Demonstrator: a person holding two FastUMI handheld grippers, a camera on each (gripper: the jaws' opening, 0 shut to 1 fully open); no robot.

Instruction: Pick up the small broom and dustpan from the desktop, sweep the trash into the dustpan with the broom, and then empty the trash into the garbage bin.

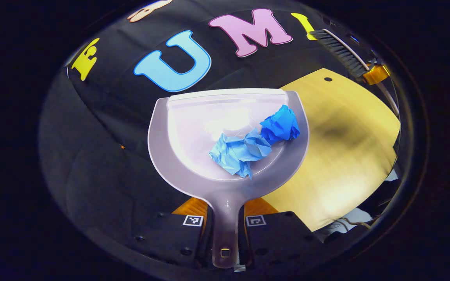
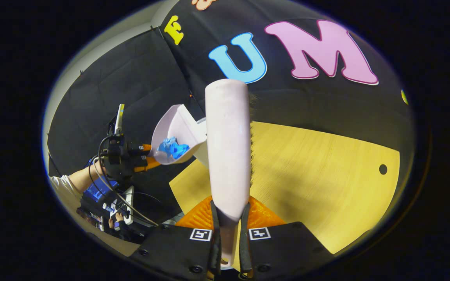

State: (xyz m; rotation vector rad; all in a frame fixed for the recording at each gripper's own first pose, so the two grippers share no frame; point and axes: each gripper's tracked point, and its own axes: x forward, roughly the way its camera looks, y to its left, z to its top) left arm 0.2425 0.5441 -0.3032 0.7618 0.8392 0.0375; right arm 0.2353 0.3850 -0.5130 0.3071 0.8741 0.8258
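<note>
- The left tongs (image 1: pixel 225 230) are clenched on the handle of the dustpan (image 1: pixel 193 117); both fingers press against the handle's sides, and the pan stretches forward from them.
- Two pieces of trash lie inside the dustpan: a light blue crumpled paper (image 1: pixel 238 152) near the middle of its floor, and a darker blue crumpled paper (image 1: pixel 280 125) touching it on the side toward the desk (image 1: pixel 346 156).
- In the left gripper view the dustpan hangs mostly in front of the black booth wall, with only its right edge over the desk's yellow wooden top.
- In the right gripper view the dustpan (image 2: pixel 178 125) is lifted off beyond the desk's (image 2: pixel 326 187) left corner, tilted with its open mouth upward, and the blue trash (image 2: pixel 173 148) rests low in it near the handle end.
- There the left tongs (image 2: pixel 141 156) meet the dustpan's handle, with a person's forearm (image 2: pixel 78 177) and trailing cables behind them.
- The right tongs (image 2: pixel 229 234) grasp the broom (image 2: pixel 228 148) by its handle, fingers tight on both sides; it stands up over the desk with bristles on its right edge.
- In the left gripper view the broom (image 1: pixel 340 50) is beyond the desk's far edge, bristles facing the dustpan.
</note>
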